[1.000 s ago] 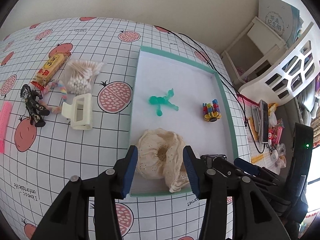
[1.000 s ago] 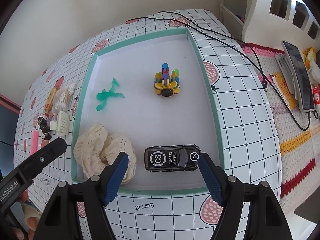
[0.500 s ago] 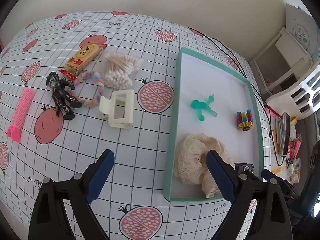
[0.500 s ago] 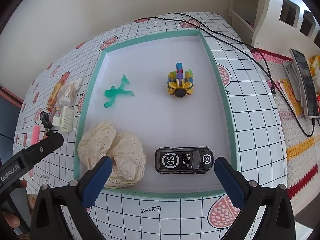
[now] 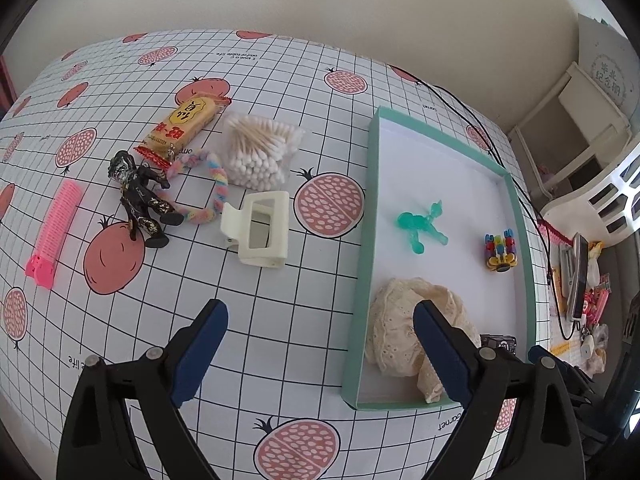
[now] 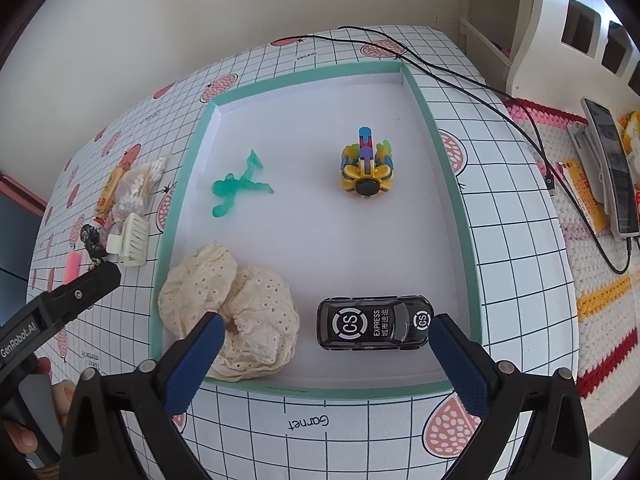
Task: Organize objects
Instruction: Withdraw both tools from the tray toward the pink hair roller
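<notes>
Your left gripper (image 5: 320,344) hung spread and empty, nearer than the equally spread right gripper (image 6: 324,354) to the cream hair claw (image 5: 260,234), which lay ahead, slightly left, long axis pointing away, outside the tray (image 5: 362,264)

Black grippers, blue-padded fingers (image 5: 202,344)

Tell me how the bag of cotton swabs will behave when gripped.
The bag of cotton swabs looks soft and clear, so it will probably crumple and slip between the pads. Loose swabs inside may shift. It seems light, so the open left gripper could nudge it when closing.
</notes>
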A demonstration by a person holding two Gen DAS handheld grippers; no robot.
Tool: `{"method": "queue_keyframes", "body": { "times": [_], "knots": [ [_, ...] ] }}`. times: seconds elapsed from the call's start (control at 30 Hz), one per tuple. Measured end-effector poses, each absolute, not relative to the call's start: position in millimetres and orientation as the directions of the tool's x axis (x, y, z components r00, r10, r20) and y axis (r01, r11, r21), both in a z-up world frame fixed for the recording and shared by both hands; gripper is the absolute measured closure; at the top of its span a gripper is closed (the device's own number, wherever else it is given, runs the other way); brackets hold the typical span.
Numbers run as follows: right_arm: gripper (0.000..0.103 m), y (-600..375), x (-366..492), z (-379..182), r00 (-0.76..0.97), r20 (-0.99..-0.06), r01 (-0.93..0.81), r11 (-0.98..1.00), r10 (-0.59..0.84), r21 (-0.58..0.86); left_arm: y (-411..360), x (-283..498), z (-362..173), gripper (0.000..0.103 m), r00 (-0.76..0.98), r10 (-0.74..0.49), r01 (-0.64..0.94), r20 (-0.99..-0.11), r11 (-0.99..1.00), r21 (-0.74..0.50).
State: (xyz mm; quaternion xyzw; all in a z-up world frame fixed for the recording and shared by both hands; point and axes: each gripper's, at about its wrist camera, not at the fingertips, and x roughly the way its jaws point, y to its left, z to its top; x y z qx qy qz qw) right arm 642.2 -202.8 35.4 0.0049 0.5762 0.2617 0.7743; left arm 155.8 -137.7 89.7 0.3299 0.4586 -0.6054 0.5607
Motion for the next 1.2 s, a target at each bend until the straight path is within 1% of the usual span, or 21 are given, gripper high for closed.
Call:
{"method": "queue_keyframes", "body": {
  "times": [0.1,0.2,0.37,0.5,0.63,0.93,1.07,1.2],
  "knots": [
    [0.000,-200.5,640.5,48.9,0.263,-0.868,-0.414,0.862,0.421,0.293,-138.9,162.0,96.7,0.009,-0.156,-0.394,0.981,-0.906,0.043,-0.188],
    [0.000,-195.7,636.4,69.4,0.331,-0.821,-0.439,0.846,0.465,0.302,-140.8,171.4,108.6,0.009,-0.156,-0.429,0.982,-0.890,0.033,-0.188],
    [0.000,-173.1,626.9,89.6,0.375,-0.774,-0.485,0.820,0.510,0.304,-148.5,201.8,124.9,0.009,-0.146,-0.474,0.980,-0.869,0.054,-0.194],
    [0.000,-145.3,616.6,94.1,0.364,-0.771,-0.529,0.798,0.522,0.290,-156.3,237.9,130.0,0.009,-0.123,-0.483,0.975,-0.867,0.102,-0.195],
    [0.000,-111.0,603.0,93.7,0.338,-0.777,-0.584,0.766,0.531,0.270,-164.6,274.9,131.4,0.009,-0.081,-0.480,0.974,-0.873,0.148,-0.171],
    [0.000,-43.1,563.7,88.1,0.266,-0.778,-0.682,0.682,0.569,0.266,-178.7,360.7,127.0,0.009,-0.007,-0.465,0.952,-0.885,0.269,-0.149],
    [0.000,-23.3,557.5,85.0,0.254,-0.776,-0.694,0.668,0.577,0.270,-178.9,385.1,123.0,0.009,-0.003,-0.464,0.943,-0.886,0.294,-0.157],
    [0.000,-10.8,563.5,83.9,0.247,-0.780,-0.670,0.683,0.575,0.292,-180.4,401.7,118.4,0.009,0.012,-0.465,0.942,-0.885,0.302,-0.146]
  ]
}}
